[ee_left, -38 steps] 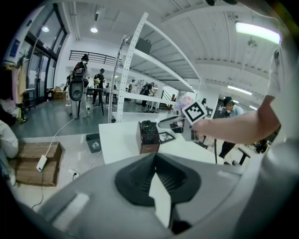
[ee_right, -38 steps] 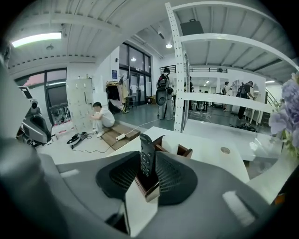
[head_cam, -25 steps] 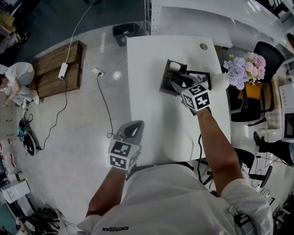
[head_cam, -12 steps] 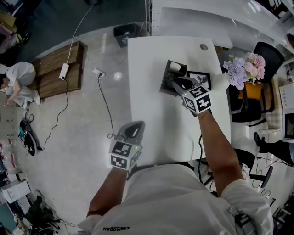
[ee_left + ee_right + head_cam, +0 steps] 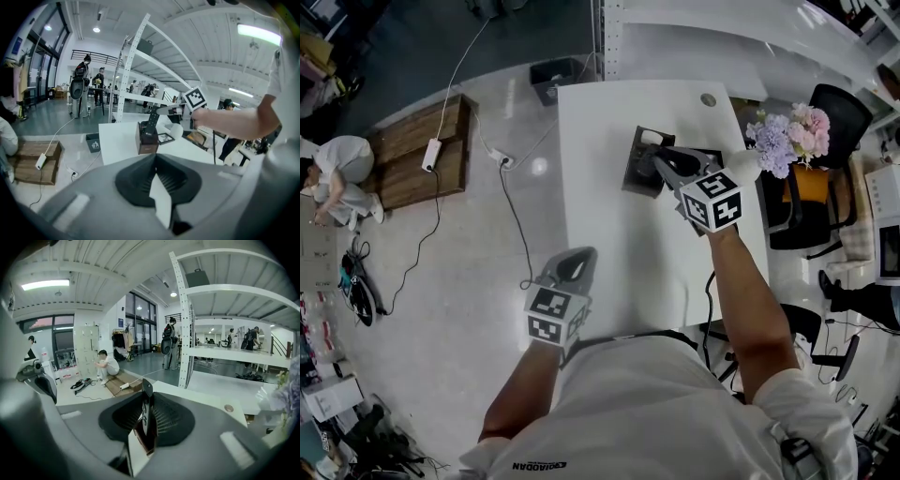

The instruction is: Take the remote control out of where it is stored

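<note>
In the right gripper view the remote control's (image 5: 146, 401) lower end is lost down between the jaws. In the head view the right gripper (image 5: 661, 161) covers most of it and the holder's (image 5: 636, 173) 3 o'clock side. The person's shirt (image 5: 647, 412) runs off the edge at 6 o'clock. The far figures (image 5: 86, 77) in the left gripper view are too small to make out.

Open-plan office workspace, white desk (image 5: 609, 206), swivel chair (image 5: 842, 111), tall metal shelving (image 5: 185, 310)
</note>
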{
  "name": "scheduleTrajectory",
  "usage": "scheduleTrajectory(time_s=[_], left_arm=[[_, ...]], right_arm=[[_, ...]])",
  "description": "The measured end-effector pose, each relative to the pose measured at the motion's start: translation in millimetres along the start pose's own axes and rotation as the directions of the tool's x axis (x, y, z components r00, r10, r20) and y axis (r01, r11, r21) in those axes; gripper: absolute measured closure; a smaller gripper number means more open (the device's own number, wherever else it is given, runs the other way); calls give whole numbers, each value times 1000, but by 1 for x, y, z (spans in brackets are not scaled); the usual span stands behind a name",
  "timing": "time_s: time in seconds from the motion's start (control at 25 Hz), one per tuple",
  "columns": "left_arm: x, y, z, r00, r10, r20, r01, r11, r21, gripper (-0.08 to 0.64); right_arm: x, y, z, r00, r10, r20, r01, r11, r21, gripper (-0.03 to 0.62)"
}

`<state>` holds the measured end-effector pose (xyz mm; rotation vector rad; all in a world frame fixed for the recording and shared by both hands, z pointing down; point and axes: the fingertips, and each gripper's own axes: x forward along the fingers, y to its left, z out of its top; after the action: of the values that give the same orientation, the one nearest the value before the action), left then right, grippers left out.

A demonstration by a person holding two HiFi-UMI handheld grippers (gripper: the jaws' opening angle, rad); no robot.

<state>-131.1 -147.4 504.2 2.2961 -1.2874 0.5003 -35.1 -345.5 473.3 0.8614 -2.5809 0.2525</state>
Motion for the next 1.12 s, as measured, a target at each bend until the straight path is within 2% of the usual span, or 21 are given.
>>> scheduleTrajectory(time_s=[0.24,0.44,0.8,0.96,1.12], left_arm=[[-4,-5,8,1000,-2,24,2,1000,19,558],[-8,-12,13,999,-11,44,10,999,36,558],[-11,-24,14,998,-28,49,25,997,69,558],[-9,-29,12,998,-37,42,33,996,80,558],[-2,-39,10,998,-55,32,52,995,85,558]], right_arm=[[-24,4,18,999,-19,46,19,1000,-8,520],[-46,6,18,996,-46,74,43,998,46,520],[-85,4,-17,993,-105,58,93,979,180,520],[-100,-4,-47,987,-151,56,125,937,326,520],[-117,-20,-84,977,-209,49,158,855,494,520]])
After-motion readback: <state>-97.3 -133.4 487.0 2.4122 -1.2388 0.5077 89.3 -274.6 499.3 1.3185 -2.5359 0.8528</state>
